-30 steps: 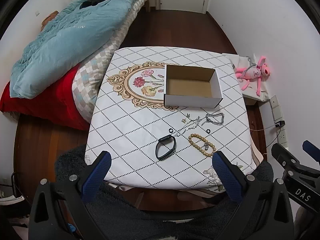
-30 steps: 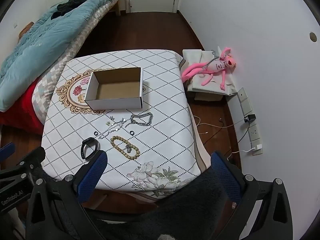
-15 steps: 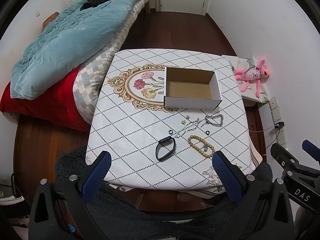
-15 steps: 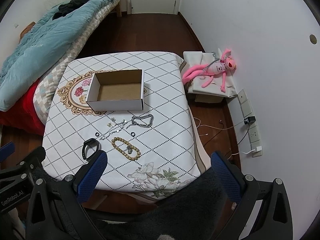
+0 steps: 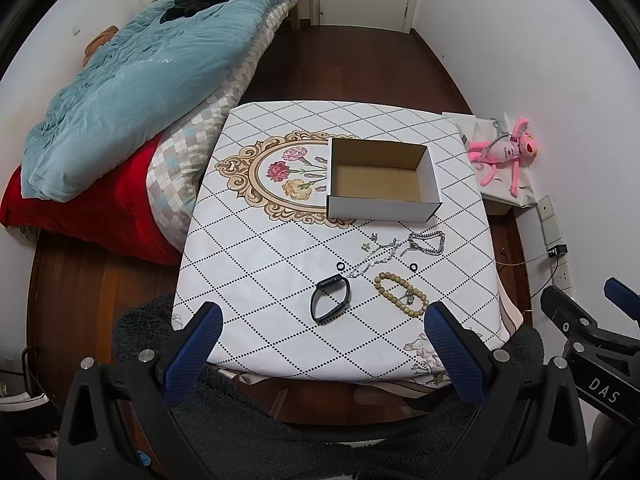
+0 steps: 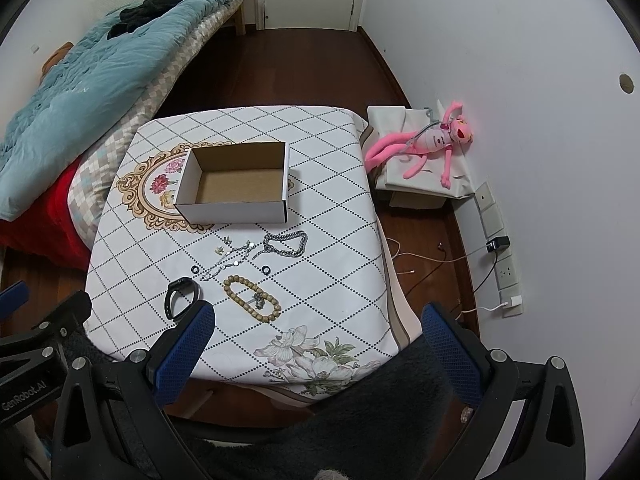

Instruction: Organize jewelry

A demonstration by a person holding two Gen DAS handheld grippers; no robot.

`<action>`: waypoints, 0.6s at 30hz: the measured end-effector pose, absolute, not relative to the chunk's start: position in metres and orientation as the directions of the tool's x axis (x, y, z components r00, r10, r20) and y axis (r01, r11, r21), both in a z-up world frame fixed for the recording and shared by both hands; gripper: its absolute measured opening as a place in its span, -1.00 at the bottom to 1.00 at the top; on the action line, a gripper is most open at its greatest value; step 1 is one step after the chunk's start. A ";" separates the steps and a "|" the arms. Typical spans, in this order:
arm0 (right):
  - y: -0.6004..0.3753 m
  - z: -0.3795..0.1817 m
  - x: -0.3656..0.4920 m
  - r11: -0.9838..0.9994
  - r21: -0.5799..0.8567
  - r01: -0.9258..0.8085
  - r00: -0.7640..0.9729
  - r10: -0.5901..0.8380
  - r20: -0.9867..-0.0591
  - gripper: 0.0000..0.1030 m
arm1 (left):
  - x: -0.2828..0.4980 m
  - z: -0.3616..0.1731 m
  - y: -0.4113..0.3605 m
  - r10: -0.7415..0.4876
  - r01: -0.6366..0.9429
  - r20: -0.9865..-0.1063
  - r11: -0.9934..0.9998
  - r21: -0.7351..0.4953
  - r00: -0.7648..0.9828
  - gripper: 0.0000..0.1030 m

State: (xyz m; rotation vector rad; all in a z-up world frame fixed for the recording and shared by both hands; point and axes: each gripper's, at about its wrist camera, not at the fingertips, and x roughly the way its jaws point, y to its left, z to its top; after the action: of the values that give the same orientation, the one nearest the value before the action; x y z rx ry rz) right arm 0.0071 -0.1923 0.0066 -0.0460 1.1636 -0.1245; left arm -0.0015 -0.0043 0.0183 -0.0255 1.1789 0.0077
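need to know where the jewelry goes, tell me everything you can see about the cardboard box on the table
The cardboard box is a shallow rectangular tray with no lid, white outside and plain brown inside. It sits upright and flat on the table's patterned cloth, overlapping the right edge of the floral medallion. Nothing shows inside it, and nothing touches it but the cloth. The jewelry lies loose on the cloth nearer the camera.

Even, soft indoor light fills both views, bright on the white walls, with no harsh glare. The open box (image 5: 382,178) casts a faint shadow to its right on the tablecloth (image 5: 256,264). Focus is sharp. Fisheye bending curves the edges; the corners go black.
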 end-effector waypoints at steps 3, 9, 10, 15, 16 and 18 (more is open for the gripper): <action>-0.192 0.008 0.007 0.992 -0.102 0.073 0.393 -0.122 -0.912 1.00 | -0.001 0.019 -0.004 -0.007 -0.018 -0.923 1.000 -0.015 0.385 1.00; -0.192 0.009 0.007 0.992 -0.101 0.073 0.393 -0.122 -0.911 1.00 | -0.001 0.020 -0.005 -0.009 -0.019 -0.923 1.000 -0.017 0.385 1.00; -0.193 0.008 0.006 0.992 -0.101 0.072 0.392 -0.121 -0.912 1.00 | -0.001 0.020 -0.004 -0.009 -0.019 -0.923 1.000 -0.018 0.385 1.00; -0.193 0.011 0.006 0.993 -0.100 0.069 0.394 -0.120 -0.911 1.00 | -0.001 0.020 -0.004 -0.010 -0.021 -0.922 1.000 -0.019 0.387 1.00; -0.193 0.012 0.006 0.993 -0.101 0.069 0.395 -0.120 -0.911 1.00 | -0.002 0.020 -0.004 -0.009 -0.020 -0.922 1.000 -0.019 0.388 1.00; -0.193 0.014 0.006 0.993 -0.100 0.068 0.396 -0.119 -0.910 1.00 | -0.002 0.021 -0.004 -0.009 -0.020 -0.921 1.000 -0.018 0.389 1.00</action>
State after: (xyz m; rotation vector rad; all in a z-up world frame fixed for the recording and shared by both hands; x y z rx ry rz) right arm 0.0061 -0.1933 0.0137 -0.0497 1.1572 -0.1188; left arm -0.0017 -0.0039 0.0207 -0.0280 1.1709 0.0075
